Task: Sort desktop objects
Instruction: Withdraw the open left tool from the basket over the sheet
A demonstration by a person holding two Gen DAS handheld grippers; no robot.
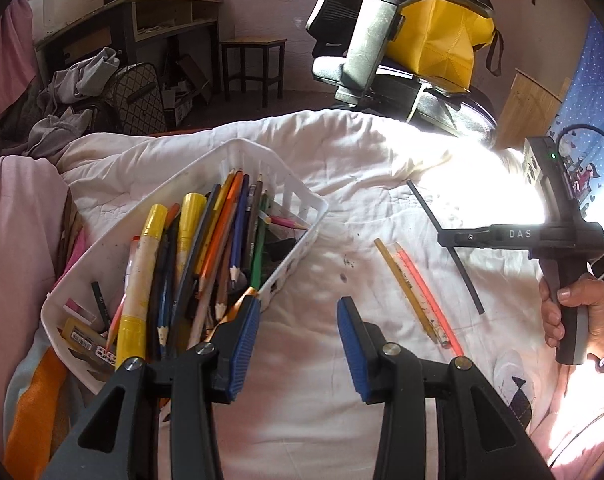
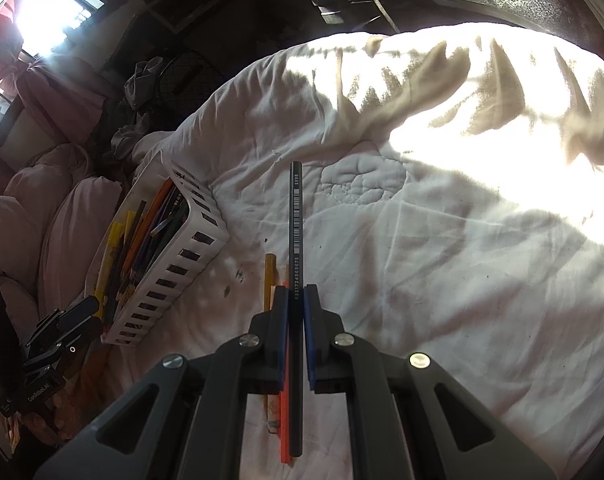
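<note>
A white slotted basket point(image 1: 297, 200) on the left of the white quilt holds several coloured pencils and yellow markers point(image 1: 141, 280). My left gripper point(image 1: 298, 304) hovers just right of the basket's near corner. It is open, with nothing between its blue pads. My right gripper point(image 2: 295, 292) is shut on a black pencil point(image 2: 295, 220), which sticks out ahead of it above the quilt. In the left wrist view this right gripper point(image 1: 446, 238) is on the right and the black pencil point(image 1: 468, 280) crosses it. A yellow pencil point(image 1: 406, 284) and a pink-red one point(image 1: 426, 292) lie side by side on the quilt.
The quilt point(image 2: 422, 260) is wrinkled, with strong sunlight on its far right. An office chair point(image 1: 366, 48) carrying a yellow bag point(image 1: 434, 28) stands beyond the far edge. Pink pillows point(image 2: 61, 208) lie left of the basket point(image 2: 181, 272). A hand point(image 1: 582, 300) grips the right gripper's handle.
</note>
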